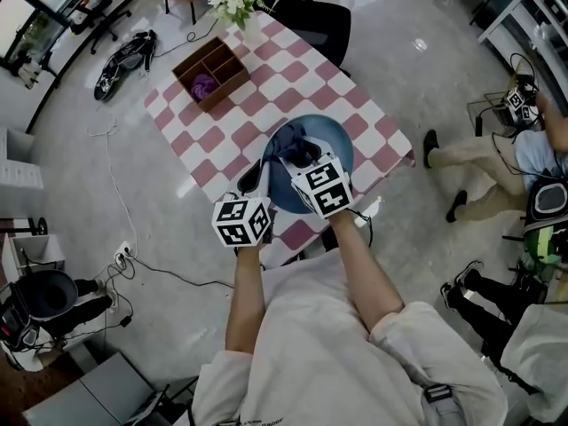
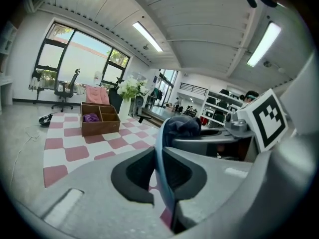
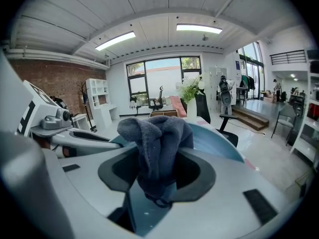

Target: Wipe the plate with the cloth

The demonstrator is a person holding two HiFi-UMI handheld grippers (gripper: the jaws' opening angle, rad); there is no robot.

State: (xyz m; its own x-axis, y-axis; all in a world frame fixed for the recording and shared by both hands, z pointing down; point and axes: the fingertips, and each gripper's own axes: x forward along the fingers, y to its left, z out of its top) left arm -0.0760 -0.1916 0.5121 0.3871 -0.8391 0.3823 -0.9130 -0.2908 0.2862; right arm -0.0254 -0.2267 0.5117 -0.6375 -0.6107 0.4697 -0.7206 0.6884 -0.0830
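At frame centre, 2 bare forearms reach forward side by side over the checkered desk (image 1: 266,87). The left tool (image 2: 160,173) is clamped on the rim of the blue plate (image 1: 335,136). The right tool (image 3: 157,174) pinches the dark cloth (image 3: 155,136) against the plate's face.
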